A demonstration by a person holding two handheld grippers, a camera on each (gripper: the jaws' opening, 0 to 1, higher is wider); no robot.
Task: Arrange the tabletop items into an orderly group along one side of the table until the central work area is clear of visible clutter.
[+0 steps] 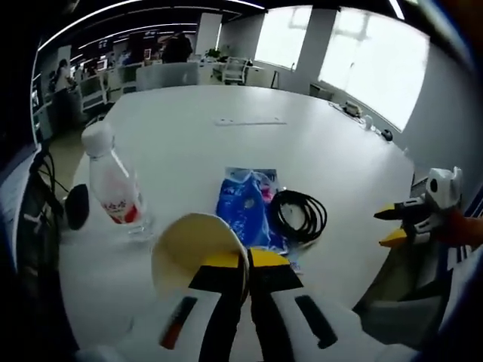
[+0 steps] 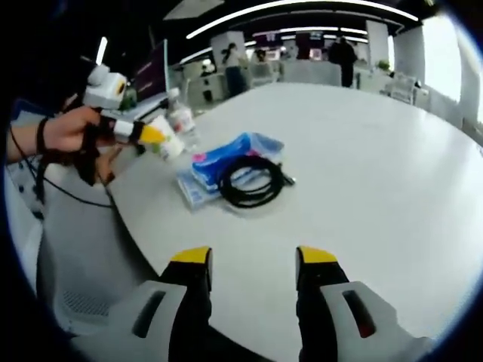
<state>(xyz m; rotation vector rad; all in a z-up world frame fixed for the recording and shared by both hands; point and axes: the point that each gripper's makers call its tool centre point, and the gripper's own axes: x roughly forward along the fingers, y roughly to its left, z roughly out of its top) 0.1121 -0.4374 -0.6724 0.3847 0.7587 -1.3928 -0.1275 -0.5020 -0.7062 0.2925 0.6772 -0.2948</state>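
Left gripper [image 1: 247, 260]: jaws clamped on rim of paper cup [image 1: 198, 253], lower centre of frame. Water bottle [image 1: 112, 181] upright, just left of cup. Blue packet [image 1: 245, 207] and black cable coil [image 1: 299, 215] just beyond cup. Right gripper [image 2: 253, 256]: jaws apart, empty; coil [image 2: 249, 181] straight ahead, nearer this hand.

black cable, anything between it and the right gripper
Nothing visible. The right gripper is open over bare white table, and the coiled black cable lies ahead on the blue packet, with only bare tabletop between. The left gripper, holding the paper cup, is off to the side.
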